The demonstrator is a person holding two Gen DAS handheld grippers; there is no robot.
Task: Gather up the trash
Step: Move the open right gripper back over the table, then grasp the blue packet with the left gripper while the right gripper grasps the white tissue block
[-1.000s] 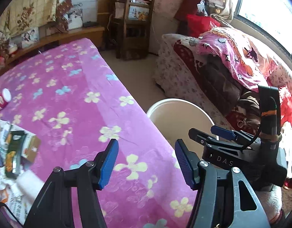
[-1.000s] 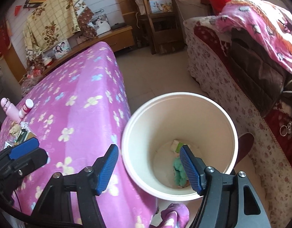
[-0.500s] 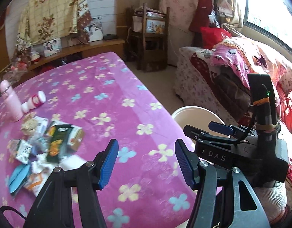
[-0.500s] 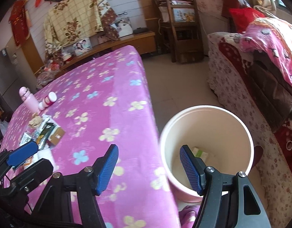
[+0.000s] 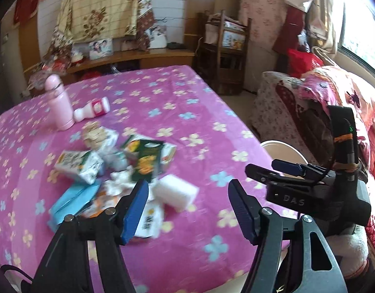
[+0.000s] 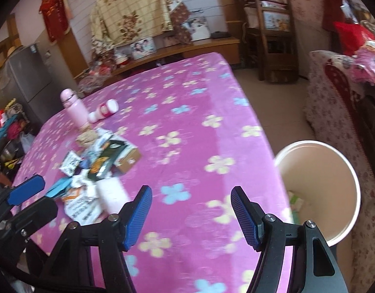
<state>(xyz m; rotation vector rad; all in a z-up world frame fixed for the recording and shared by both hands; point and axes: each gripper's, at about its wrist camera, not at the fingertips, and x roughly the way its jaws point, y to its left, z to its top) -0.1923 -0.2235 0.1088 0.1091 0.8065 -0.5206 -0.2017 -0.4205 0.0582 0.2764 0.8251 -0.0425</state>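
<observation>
Left claw (image 5: 187,210) opening, empty, above trash (image 5: 119,171)

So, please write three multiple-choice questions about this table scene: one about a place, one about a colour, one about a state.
1. Where is the bin?
A. on the table
B. on the floor beside the table's edge
C. on the sofa

2. What colour is the upright bottle?
A. green
B. black
C. pink

3. What is between the right gripper's fingers?
A. nothing
B. a carton
C. a sponge

Answers:
1. B, its rim stands below the purple cloth, next to the edge.
2. C, it is pale pink, standing behind the trash pile.
3. A, only cloth shows through the gap.
</observation>
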